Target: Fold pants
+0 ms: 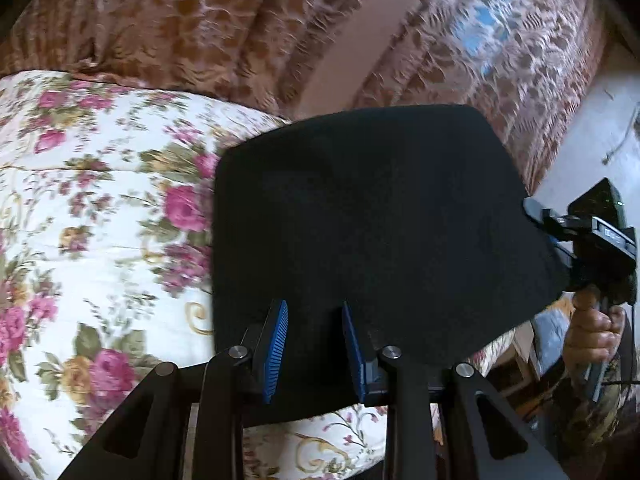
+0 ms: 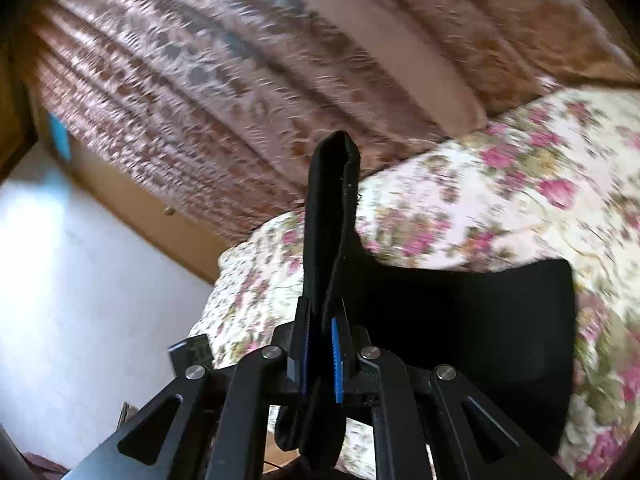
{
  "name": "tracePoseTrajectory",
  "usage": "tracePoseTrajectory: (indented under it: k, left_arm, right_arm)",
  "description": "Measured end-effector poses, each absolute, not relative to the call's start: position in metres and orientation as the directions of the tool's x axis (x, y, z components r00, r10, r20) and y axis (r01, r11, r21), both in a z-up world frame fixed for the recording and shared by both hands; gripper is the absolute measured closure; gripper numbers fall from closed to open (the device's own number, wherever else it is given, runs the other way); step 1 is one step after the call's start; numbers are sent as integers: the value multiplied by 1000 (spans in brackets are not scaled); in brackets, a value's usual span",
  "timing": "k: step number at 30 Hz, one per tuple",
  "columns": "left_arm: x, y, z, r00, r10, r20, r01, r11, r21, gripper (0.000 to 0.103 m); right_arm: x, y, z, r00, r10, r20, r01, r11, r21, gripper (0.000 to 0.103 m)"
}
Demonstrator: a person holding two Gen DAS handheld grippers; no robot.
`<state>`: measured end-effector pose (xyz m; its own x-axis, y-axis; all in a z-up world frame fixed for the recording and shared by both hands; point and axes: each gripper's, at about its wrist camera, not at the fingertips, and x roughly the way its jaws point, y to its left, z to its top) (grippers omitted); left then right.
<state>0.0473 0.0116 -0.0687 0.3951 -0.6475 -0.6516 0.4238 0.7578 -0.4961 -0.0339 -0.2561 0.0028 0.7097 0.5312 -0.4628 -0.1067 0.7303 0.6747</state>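
Note:
The black pants point(image 1: 376, 216) hang stretched as a flat dark panel above the floral bedspread point(image 1: 80, 208). My left gripper point(image 1: 314, 348) has its blue pads point(image 1: 276, 348) apart, with black cloth between and behind them; whether they pinch it is not clear. My right gripper point(image 2: 320, 360) is shut on a folded black edge of the pants point(image 2: 332, 208), which stands up from the pads, and the rest of the pants point(image 2: 480, 328) spreads to the right. The right gripper also shows in the left wrist view point(image 1: 592, 236), holding the panel's right corner.
Brown patterned curtains point(image 1: 200, 20) hang behind the bed. A white wall point(image 2: 72, 280) and a wooden frame point(image 2: 132, 208) lie to the left of the bed in the right wrist view. The person's hand point(image 1: 592, 332) grips the right tool's handle.

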Motion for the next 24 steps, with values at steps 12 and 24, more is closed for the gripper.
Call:
tracePoseTrajectory:
  k: [12, 24]
  left_arm:
    - [44, -34, -72, 318, -661, -680, 491, 728, -478, 75]
    - [40, -53, -76, 273, -663, -697, 533, 707, -464, 75]
  right_arm:
    - [-54, -330, -74, 726, 424, -541, 139, 681, 719, 95]
    - [-58, -360, -115, 710, 366, -602, 245, 673, 697, 95]
